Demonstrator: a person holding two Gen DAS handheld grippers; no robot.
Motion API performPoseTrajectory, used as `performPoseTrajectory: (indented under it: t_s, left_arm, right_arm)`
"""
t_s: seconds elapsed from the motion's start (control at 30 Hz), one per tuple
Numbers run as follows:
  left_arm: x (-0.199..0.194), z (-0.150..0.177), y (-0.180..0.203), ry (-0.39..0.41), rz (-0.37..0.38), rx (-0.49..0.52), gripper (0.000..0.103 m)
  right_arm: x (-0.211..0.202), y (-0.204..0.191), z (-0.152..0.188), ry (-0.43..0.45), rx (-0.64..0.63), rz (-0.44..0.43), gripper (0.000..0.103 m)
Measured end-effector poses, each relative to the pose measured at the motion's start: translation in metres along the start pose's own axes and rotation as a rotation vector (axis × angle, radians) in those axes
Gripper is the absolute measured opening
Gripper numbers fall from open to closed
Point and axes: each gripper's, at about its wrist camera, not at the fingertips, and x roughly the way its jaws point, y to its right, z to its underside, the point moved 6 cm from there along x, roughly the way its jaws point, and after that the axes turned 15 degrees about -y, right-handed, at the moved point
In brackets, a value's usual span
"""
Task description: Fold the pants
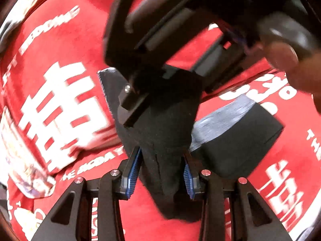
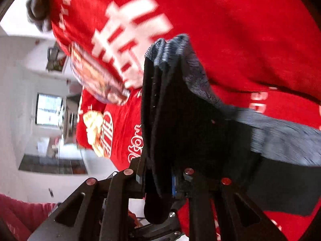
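Red cloth bears blurred white lettering; both tools clamp dark pants.

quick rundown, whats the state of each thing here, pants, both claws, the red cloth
pants: dark, bunched, lifted off the surface, gripped by both claws
left claw: shut on pants
right claw: shut on pants
red cloth: spread under the pants, white print up, wrinkled
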Motion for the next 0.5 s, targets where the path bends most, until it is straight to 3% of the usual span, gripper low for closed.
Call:
performPoseTrajectory:
  t_s: [0.27, 0.5]
  left_arm:
    - [0.010, -0.033, 0.114, -0.027, 0.045, 0.130, 0.039]
    - [0.063, -0.039, 0.181, -0.156, 0.050, 0.187, 0.039]
  right_arm:
    - [-0.095, 0.109, 0.060, 0.132, 0.121, -0.046, 0.018]
    - [-0.103, 0.215, 0.091, 0.170, 0.271, -0.071, 0.018]
